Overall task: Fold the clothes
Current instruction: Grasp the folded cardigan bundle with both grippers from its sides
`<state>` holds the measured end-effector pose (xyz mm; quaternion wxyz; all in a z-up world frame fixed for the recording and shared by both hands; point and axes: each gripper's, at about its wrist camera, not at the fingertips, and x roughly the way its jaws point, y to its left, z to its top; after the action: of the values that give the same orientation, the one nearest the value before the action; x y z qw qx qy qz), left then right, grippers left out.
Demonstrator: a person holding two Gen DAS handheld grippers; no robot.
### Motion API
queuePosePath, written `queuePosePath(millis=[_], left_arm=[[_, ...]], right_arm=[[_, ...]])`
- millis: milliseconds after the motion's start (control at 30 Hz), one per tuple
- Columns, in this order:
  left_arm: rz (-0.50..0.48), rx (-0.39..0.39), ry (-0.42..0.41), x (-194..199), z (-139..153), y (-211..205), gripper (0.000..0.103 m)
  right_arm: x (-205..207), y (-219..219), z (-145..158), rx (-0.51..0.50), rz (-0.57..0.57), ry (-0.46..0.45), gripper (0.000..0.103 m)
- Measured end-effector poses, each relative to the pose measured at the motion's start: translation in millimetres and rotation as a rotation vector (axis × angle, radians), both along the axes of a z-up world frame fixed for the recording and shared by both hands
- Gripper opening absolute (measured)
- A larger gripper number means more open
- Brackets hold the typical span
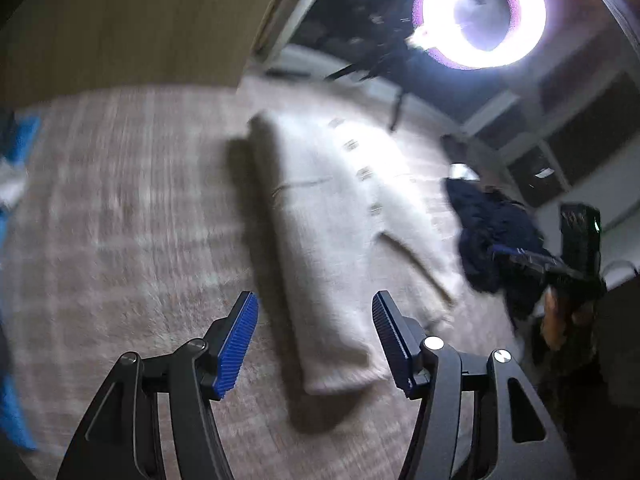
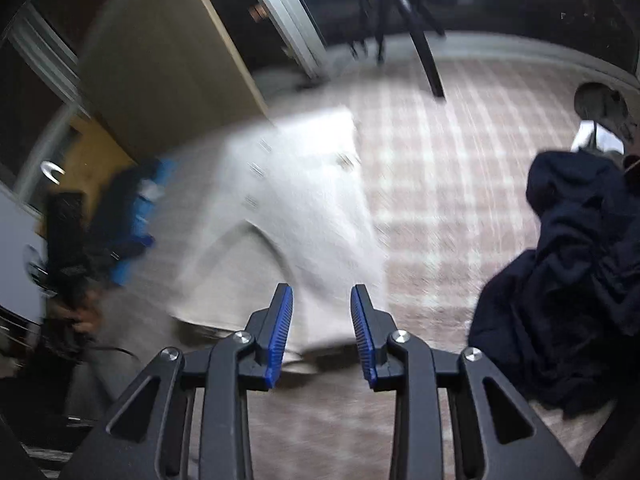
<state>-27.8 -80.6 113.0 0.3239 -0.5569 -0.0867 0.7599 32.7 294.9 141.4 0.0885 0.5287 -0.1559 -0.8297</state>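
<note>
A cream buttoned garment lies folded lengthwise on the checked carpet; it also shows in the right wrist view. My left gripper is open and empty, raised above the garment's near end. My right gripper is open and empty above the garment's near edge. In the left wrist view the right gripper appears at the right edge. In the right wrist view the left gripper shows blurred at the left. Both views are motion-blurred.
A crumpled dark navy garment lies on the carpet to the right, also in the left wrist view. A ring light on a tripod stands at the back. A wooden cabinet stands left.
</note>
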Motion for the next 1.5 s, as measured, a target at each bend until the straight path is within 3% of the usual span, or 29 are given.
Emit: queuePosePath(millis=[200,367,500,1033,1300,1500], left_arm=[[0.076,0.044,-0.058,-8.4,-19.1,3.0,0.056],[0.108,0.046,-0.047,-18.1,-26.5,14.5,0.056],[0.140,0.084,-0.093,-27.9,-36.5,14.9,0.056],[0.102,0.125,-0.159,-44.0,-49.3,39.1,0.057],[0.063,0.114,-0.150,-42.3,-49.0,53.9,0.057],[-0.009,-0.002,-0.074,-34.7,-43.2,77.2,0.058]], right_arm=[[-7.7,26.6,-22.9,-0.095,-0.047,0.008,0.030],[-45.5,45.2,-39.8,-0.158,-0.040,0.024,0.030],[-68.6,49.6,-59.9,-0.250,-0.008,0.000,0.030],[-95.8,55.4,-102.4,-0.557,0.082,-0.070,0.030],[-93.6,41.8,-99.5,-0.562,0.114,-0.059,0.031],[-102.8,15.3,-99.3,-0.551,0.148,-0.046,0.032]])
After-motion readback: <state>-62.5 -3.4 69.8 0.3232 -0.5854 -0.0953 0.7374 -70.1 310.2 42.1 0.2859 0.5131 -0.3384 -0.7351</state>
